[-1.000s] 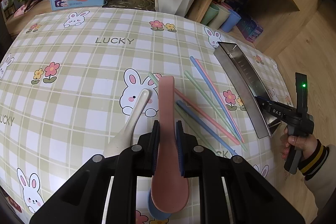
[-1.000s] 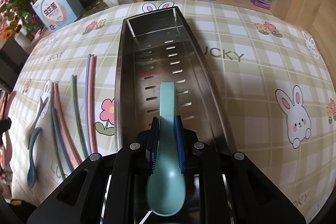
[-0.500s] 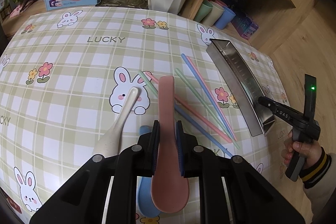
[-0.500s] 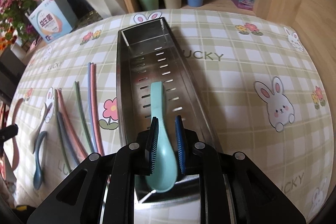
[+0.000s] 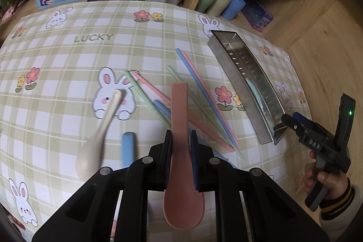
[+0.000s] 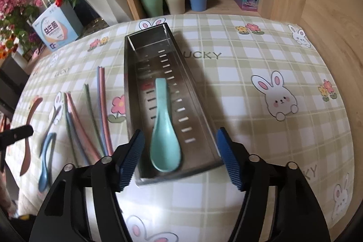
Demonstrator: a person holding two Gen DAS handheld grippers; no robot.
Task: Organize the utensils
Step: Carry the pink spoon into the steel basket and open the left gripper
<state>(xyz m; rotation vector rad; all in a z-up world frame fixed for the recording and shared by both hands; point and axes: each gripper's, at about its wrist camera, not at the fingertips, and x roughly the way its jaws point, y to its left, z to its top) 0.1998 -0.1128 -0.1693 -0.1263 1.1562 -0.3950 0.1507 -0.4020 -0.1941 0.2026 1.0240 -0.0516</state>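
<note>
Right tongs are opening, empty, above the teal spoon lying lengthwise in the metal tray, bowl nearest them. Left tongs clench a pink spoon, handle pointing away over the tabletop.

The right gripper hangs over the near end of the steel tray, its jaws opening, blue-padded fingers spread wide to either side with nothing pressed between them. A teal spoon lies loose on the tray's slotted floor, bowl toward the camera. Left of the tray, coloured chopsticks lie on the checked desk, with a blue spoon and a pink spoon further left. Three cups stand on the shelf behind
</note>
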